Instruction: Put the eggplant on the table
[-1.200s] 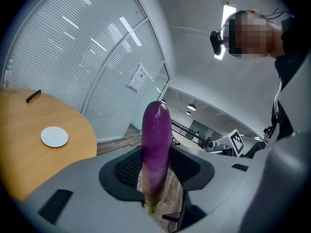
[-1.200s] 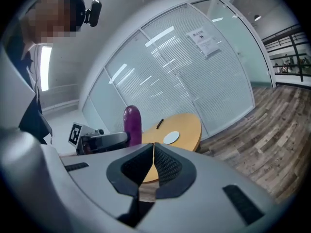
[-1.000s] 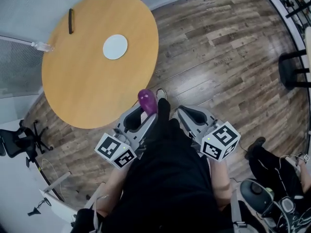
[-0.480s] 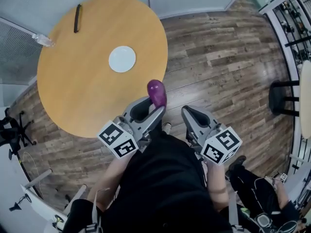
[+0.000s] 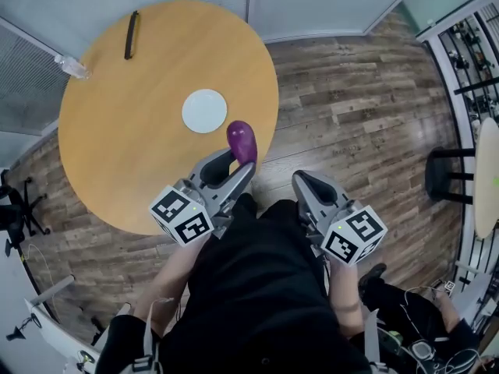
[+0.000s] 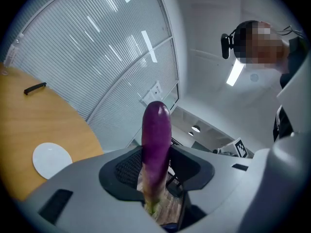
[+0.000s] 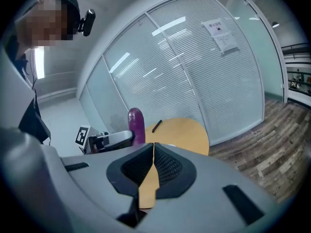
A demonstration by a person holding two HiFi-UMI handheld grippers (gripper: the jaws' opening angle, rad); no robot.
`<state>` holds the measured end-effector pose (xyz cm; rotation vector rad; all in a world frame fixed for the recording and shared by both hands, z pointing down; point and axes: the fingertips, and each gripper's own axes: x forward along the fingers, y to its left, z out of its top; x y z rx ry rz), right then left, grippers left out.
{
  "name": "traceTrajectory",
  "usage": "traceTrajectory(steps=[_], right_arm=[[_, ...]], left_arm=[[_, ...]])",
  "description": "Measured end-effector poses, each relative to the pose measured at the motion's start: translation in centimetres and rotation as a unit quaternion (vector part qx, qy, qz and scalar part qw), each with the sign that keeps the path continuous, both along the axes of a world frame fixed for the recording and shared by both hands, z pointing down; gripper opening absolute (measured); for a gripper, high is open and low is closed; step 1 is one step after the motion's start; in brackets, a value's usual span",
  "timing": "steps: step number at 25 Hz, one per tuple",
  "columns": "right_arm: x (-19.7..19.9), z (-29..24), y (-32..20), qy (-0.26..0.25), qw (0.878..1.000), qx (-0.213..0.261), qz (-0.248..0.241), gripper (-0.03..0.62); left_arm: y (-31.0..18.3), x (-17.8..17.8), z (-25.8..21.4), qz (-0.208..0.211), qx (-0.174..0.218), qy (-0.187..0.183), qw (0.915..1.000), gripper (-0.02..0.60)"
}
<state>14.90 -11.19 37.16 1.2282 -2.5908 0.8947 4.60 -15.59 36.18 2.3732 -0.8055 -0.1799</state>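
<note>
Left gripper (image 5: pixel 236 170) jaws clamped on the eggplant (image 5: pixel 242 141) at its stem end, purple tip up, held over the tabletop (image 5: pixel 117 146) edge just beside the white plate (image 5: pixel 204 111). Right gripper (image 5: pixel 306 184) jaws together, empty, farther from the plate. Best to lower it onto bare wood beside the plate and lay it flat before letting go, as it may roll.

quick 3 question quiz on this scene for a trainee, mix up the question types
1. True or false: the eggplant already lies on the table.
2. Fill in: the right gripper has its jaws ____, with nothing between them.
3. What holds the eggplant? A. left gripper B. right gripper C. neither

Key: 1 false; 2 together; 3 A
</note>
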Motion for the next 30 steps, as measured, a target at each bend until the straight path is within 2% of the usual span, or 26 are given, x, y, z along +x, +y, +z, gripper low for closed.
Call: traceTrajectory(steps=[7, 10, 16, 23, 27, 30], right_arm=[[-1.4, -0.2, -1.7, -0.014, 1.0, -0.004, 0.011, 0.018], [-1.7, 0.5, -1.8, -0.007, 1.0, -0.007, -0.004, 0.019], [-2.2, 1.4, -2.8, -0.005, 0.999, -0.023, -0.027, 0.018], [-1.9, 1.2, -3.9, -0.004, 0.999, -0.023, -0.035, 0.018], [-2.0, 1.5, -4.2, 0.0, 0.999, -0.027, -0.044, 0.018], [-2.0, 1.6, -4.5, 0.003, 0.998, -0.032, -0.05, 0.018]], left_arm=[[-2.6, -3.6, 0.4, -0.022, 0.006, -0.038, 0.999, 0.192], [-4.0, -4.8, 1.2, -0.034, 0.003, -0.055, 0.9979, 0.192], [-7.2, -7.7, 4.2, -0.065, -0.006, -0.136, 0.9885, 0.19], [-9.4, -9.5, 9.3, -0.054, -0.025, -0.272, 0.9603, 0.192], [-10.2, -10.3, 12.2, -0.031, -0.024, -0.357, 0.9331, 0.192], [-11.0, -10.6, 13.6, -0.018, -0.029, -0.395, 0.9179, 0.192]])
